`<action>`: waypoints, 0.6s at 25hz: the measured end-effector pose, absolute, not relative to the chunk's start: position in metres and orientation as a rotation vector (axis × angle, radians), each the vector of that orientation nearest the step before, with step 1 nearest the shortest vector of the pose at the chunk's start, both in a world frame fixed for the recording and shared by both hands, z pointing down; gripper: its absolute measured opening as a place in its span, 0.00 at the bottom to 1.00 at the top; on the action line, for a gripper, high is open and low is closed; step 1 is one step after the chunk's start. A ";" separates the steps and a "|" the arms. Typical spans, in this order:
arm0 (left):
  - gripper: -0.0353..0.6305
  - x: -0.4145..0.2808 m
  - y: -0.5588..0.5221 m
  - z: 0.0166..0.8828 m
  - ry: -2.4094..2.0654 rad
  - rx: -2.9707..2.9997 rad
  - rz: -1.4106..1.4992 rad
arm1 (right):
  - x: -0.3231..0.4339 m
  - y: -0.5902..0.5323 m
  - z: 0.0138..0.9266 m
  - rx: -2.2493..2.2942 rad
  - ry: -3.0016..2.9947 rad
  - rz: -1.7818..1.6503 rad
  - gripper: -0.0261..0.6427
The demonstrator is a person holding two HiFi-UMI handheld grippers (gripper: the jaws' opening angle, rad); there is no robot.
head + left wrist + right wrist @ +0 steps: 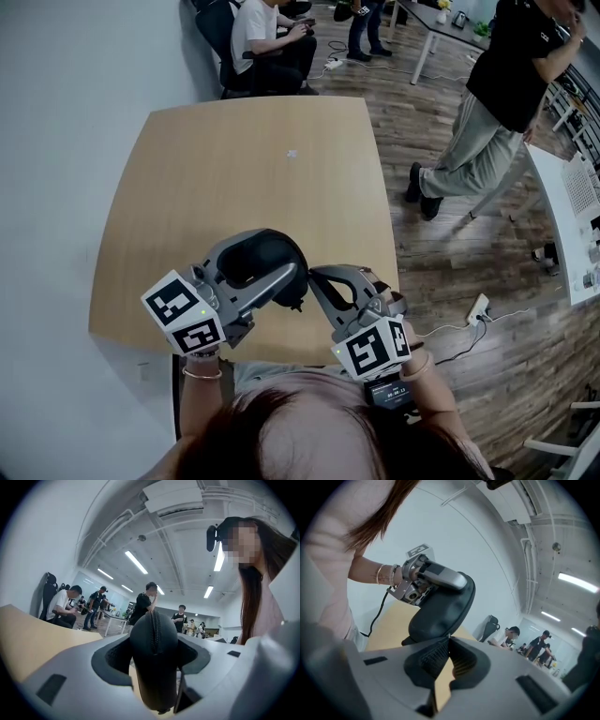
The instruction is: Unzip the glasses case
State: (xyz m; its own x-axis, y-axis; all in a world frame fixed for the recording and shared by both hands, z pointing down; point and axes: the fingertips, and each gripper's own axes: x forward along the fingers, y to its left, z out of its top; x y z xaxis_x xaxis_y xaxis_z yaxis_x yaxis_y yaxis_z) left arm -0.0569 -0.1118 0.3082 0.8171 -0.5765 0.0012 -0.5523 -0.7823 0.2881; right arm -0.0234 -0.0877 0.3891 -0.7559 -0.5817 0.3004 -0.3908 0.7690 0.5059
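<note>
Table point(234, 178): a pale wooden top with rounded corners. It fills the middle of the head view, and I hold both tools over its near edge.

Left gripper point(286, 272): it is raised off the table, with its marker cube towards me. In the left gripper view, its 2 jaws are clamped on the glasses case, 1 padded jaw on each flank.

Right gripper point(314, 277): it sits just beside the left one, and its tip reaches the case from the right. In the right gripper view, its 2 jaws are closed to a narrow wedge. The tips meet against the case's lower edge, where a tiny pale speck shows, too small for me to identify.

Glasses case point(154, 663): black and rounded. It is held in the air above the table, end-on to the left gripper's camera.

Zipper point(154, 630): a dark toothed line running along the case's upper ridge, with the teeth closed where they are visible.
</note>
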 end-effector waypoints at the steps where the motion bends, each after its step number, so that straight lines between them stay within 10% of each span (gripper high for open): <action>1: 0.43 -0.057 -0.112 0.309 -0.863 2.724 -0.107 | -0.024 -0.088 0.389 0.735 -2.510 -0.592 0.06; 15: 0.43 -0.050 -0.111 0.324 -0.812 2.708 -0.023 | -0.020 -0.092 0.391 0.756 -2.499 -0.586 0.06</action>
State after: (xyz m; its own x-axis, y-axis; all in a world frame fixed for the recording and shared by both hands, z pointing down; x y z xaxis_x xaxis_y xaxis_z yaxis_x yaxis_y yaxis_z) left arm -0.0502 -0.1113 0.3238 0.8390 -0.5391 0.0735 -0.5341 -0.7902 0.3007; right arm -0.0200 -0.0920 0.3912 -0.7426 -0.5978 0.3020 -0.4013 0.7581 0.5141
